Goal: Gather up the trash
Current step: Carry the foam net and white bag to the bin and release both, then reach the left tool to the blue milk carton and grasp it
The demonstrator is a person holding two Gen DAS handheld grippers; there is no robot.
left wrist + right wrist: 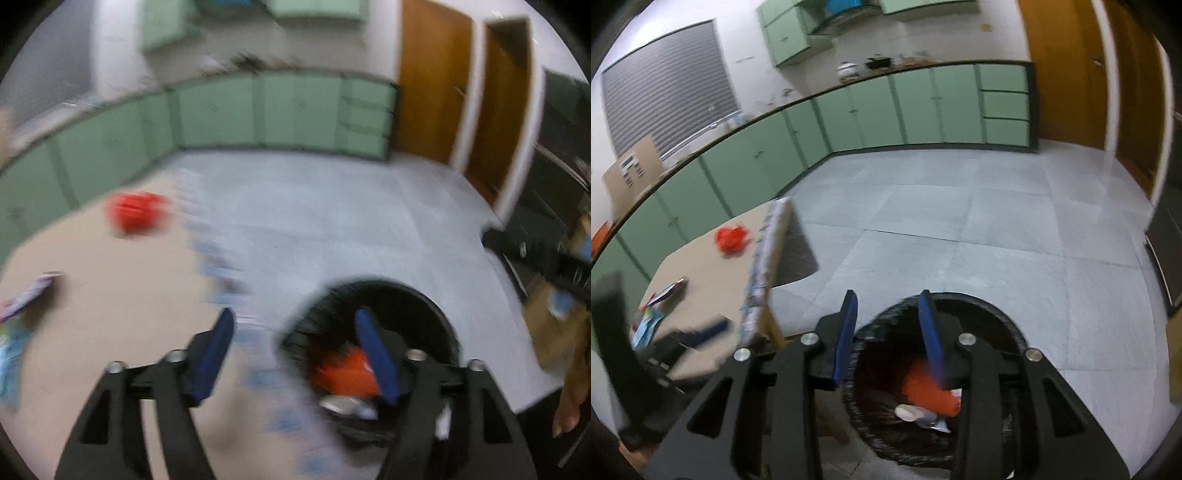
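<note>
Both grippers hang over the bin (938, 387) with nothing in them — my left gripper (295, 354) wide, my right gripper (888, 332) partly open. Next, I judge, the red wrapper (731, 240) on the table (701, 266) — light, crinkly, best pinched at a raised fold.

We see our left gripper (295, 350) with its jaws spread and nothing between them, above a black trash bin (439, 306) holding an orange wrapper (343, 373). A red crumpled wrapper (136, 212) lies on the beige table (110, 314).
</note>
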